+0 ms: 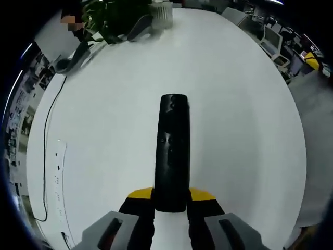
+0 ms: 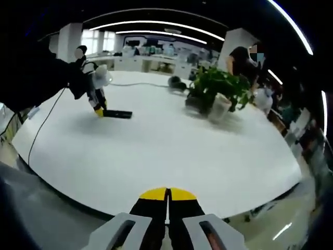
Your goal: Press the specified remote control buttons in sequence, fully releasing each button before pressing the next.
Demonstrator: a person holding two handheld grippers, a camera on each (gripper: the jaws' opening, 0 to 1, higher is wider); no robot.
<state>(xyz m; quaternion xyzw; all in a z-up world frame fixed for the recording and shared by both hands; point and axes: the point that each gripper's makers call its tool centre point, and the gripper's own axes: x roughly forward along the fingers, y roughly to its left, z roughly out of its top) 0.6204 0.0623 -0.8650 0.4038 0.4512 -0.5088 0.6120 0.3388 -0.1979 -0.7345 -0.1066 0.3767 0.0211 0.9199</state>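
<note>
Holding the remote by its near end, the left gripper has its fingers pinching the black body from both sides, so the remote points away over the middle of the white desk. In the right gripper view the same remote shows small and far off, toward the desk's far left edge, low over the surface; whether it touches I cannot tell.

The right gripper sits off the near edge of the desk, its fingers pressed together, well apart from the remote. The step in hand looks like steadying the remote for pressing. To do it well, the left should keep the button face up and level, and the right should come across with its closed tip, press one button straight down, then lift fully clear before the next. The buttons are too dim to tell apart here.

Toward the far edge stands a pale pot holding a leafy green plant. A thin dark cable runs along the desk's left edge.
</note>
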